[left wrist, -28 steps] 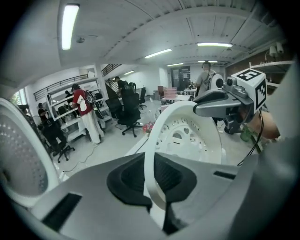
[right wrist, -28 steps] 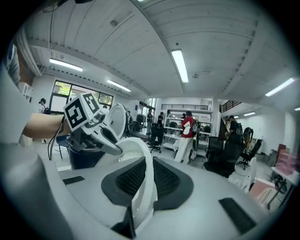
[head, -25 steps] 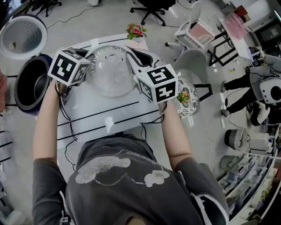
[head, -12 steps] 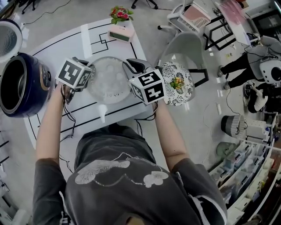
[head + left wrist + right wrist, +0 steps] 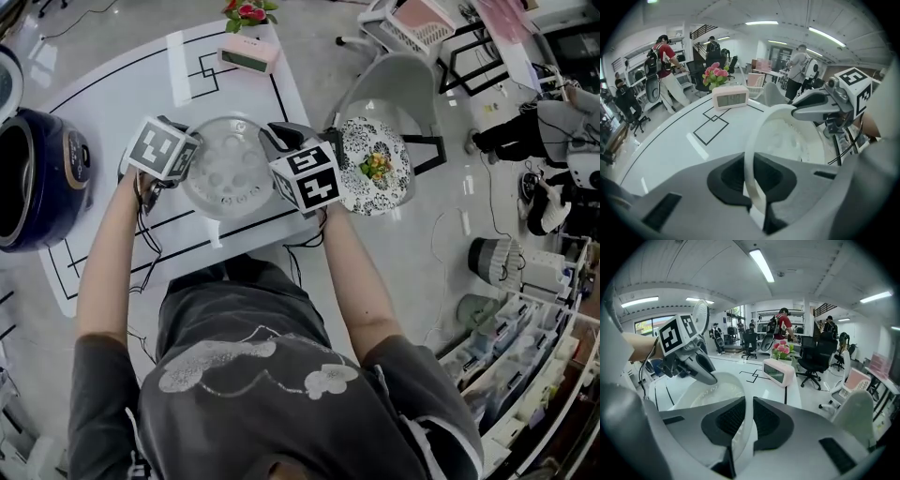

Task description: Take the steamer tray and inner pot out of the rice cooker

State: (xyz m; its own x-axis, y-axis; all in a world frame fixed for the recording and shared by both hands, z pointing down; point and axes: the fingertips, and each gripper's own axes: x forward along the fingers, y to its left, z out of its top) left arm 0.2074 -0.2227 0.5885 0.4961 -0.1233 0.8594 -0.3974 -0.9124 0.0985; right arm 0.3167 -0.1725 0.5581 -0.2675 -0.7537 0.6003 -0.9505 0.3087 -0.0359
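Note:
The steamer tray point(image 5: 228, 169), a round translucent white dish with holes, hangs low over the white table point(image 5: 122, 94) between my two grippers. My left gripper point(image 5: 190, 159) is shut on its left rim point(image 5: 751, 174). My right gripper point(image 5: 274, 157) is shut on the opposite rim point(image 5: 748, 425). Each gripper view shows the thin rim pinched between the dark pads, with the other gripper across the tray. I cannot tell whether the tray touches the table. The dark blue rice cooker point(image 5: 37, 178) stands open at the table's left edge. Its inside is dark, so the inner pot is not clearly seen.
A pink clock point(image 5: 248, 54) and a flower pot point(image 5: 246, 11) stand at the table's far side. A patterned plate with food point(image 5: 375, 169) rests on a grey chair just right of the table. People and office chairs are in the background.
Both grippers have come down with the steamer tray, from high in front of me to just above the table. The rice cooker now lies further left in the head view.

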